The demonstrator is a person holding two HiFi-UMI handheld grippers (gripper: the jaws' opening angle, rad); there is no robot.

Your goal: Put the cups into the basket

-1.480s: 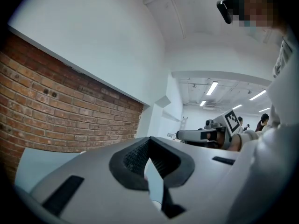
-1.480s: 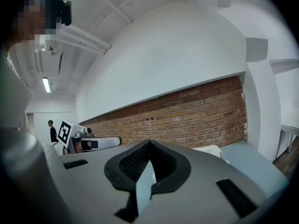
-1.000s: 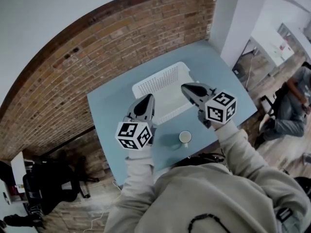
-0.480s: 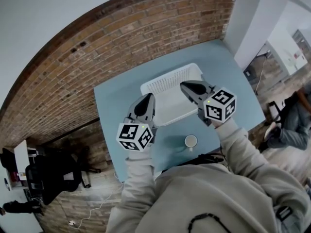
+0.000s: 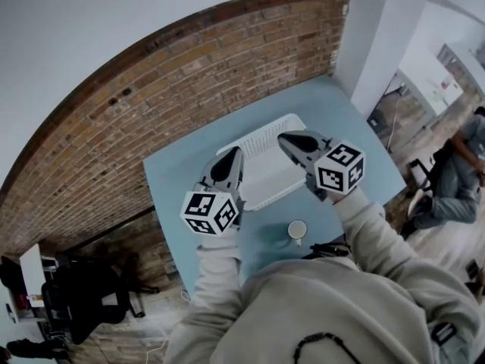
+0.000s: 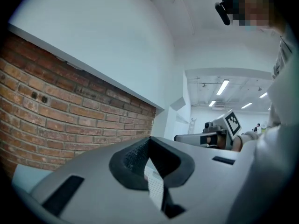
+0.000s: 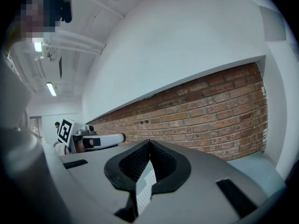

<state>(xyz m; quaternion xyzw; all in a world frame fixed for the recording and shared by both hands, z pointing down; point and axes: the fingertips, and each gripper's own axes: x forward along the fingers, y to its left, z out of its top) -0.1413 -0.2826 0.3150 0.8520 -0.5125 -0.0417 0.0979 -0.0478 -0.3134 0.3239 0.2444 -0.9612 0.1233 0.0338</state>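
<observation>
Basket point(image 5: 261, 139) partly hidden, cup point(image 5: 297, 230) fully visible

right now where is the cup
In the head view the cup stands on the blue table near its front edge, right of centre, just this side of the white basket.

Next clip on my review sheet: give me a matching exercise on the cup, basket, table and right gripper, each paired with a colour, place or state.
Things:
1. cup
2. basket
3. table
4. right gripper

Descriptions:
A. light blue
B. jaws together, nothing held
C. white, perforated
D. upright by the table's near edge, outside the basket

Pairs: 1-D, 2-C, 3-A, 4-B
</observation>
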